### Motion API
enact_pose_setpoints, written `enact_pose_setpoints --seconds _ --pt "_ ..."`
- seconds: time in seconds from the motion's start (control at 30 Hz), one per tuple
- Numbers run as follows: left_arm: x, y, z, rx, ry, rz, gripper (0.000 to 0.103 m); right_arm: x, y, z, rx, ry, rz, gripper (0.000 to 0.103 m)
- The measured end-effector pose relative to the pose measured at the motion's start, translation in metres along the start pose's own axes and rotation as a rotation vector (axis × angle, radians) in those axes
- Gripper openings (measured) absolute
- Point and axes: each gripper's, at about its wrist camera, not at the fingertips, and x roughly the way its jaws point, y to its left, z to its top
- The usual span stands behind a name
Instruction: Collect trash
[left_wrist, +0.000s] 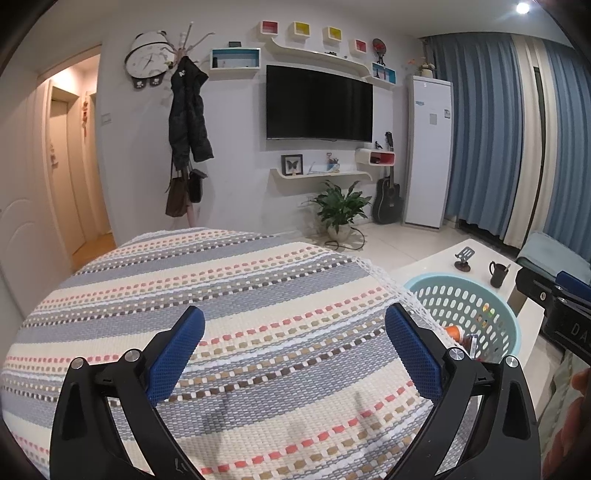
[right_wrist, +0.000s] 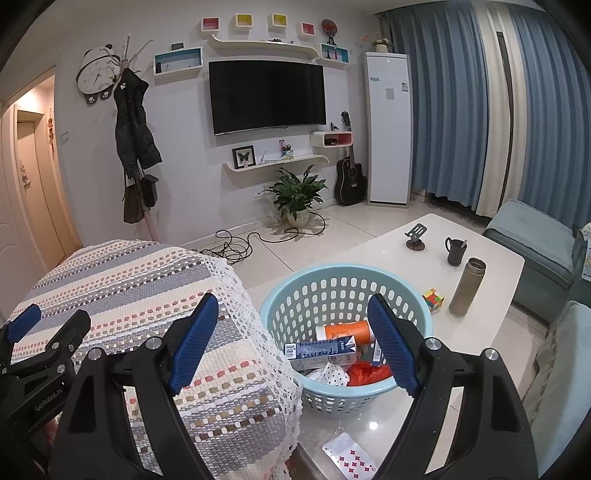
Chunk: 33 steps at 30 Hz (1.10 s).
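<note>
A light blue perforated basket (right_wrist: 334, 275) stands on the white coffee table (right_wrist: 487, 254). Inside lie an orange-and-white bottle (right_wrist: 347, 331), a blue-and-white carton (right_wrist: 319, 350), red plastic wrapping (right_wrist: 365, 373) and a dotted white scrap (right_wrist: 334, 374). My right gripper (right_wrist: 295, 339) hovers open above the basket's near rim, nothing between its blue pads. My left gripper (left_wrist: 295, 354) hangs open over the striped woven cover (left_wrist: 229, 280), holding nothing; it also shows in the right wrist view at the left edge (right_wrist: 26, 332). The basket (left_wrist: 428, 286) is to its right.
A playing card (right_wrist: 349, 458) lies on the table's near edge. Behind the basket stand a colour cube (right_wrist: 433, 298), a metal flask (right_wrist: 466, 286), a dark mug (right_wrist: 455, 251) and a phone stand (right_wrist: 415, 236). Cables (right_wrist: 236, 243) trail on the tiled floor; grey-blue seats (right_wrist: 532, 251) lie to the right.
</note>
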Motion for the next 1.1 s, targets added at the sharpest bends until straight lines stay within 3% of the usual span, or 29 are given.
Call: enact_pose_setpoints --seconds 1.1 --pt "0.0034 0.0016 -0.0014 -0.004 0.027 -0.002 0.095 0.0007 0.0076 0.0028 -0.017 0.003 0.011 0.079"
